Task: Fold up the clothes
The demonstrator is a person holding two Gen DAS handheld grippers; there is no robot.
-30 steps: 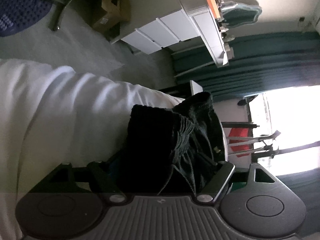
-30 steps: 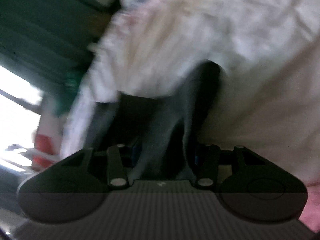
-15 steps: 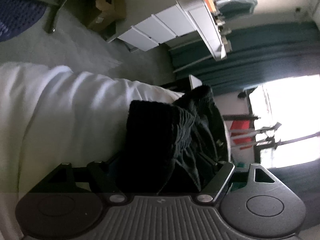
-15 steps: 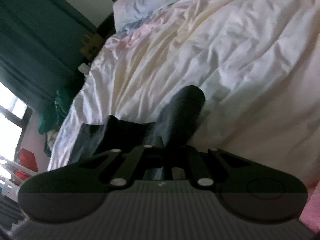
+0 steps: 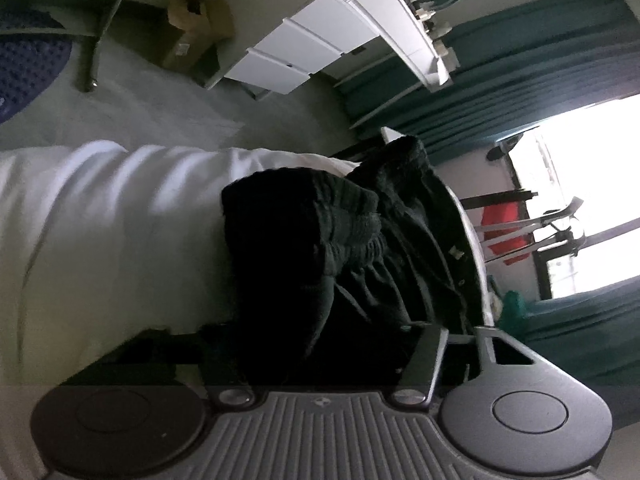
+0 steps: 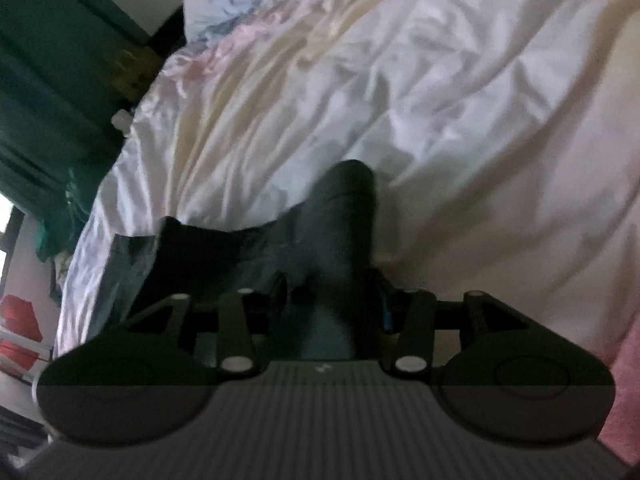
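Observation:
A black garment with a gathered elastic waistband [image 5: 344, 240] lies bunched on the white bed sheet [image 5: 112, 216]. My left gripper [image 5: 320, 344] is shut on its near edge; the cloth hides the fingertips. In the right wrist view the same black garment [image 6: 336, 220] rises as a dark fold between the fingers, and my right gripper [image 6: 332, 300] is shut on it, just above the crumpled white duvet [image 6: 400, 100].
A white drawer unit [image 5: 304, 48] and a cardboard box [image 5: 192, 28] stand on the floor beyond the bed. Teal curtains [image 5: 520, 56] frame a bright window. A pink cloth [image 6: 628, 380] lies at the right edge. Dark curtains [image 6: 48, 80] hang left of the bed.
The right gripper swung from a blurred view and settled over the duvet, still holding the black fold. The left gripper shifted slightly with the garment still in its grip.

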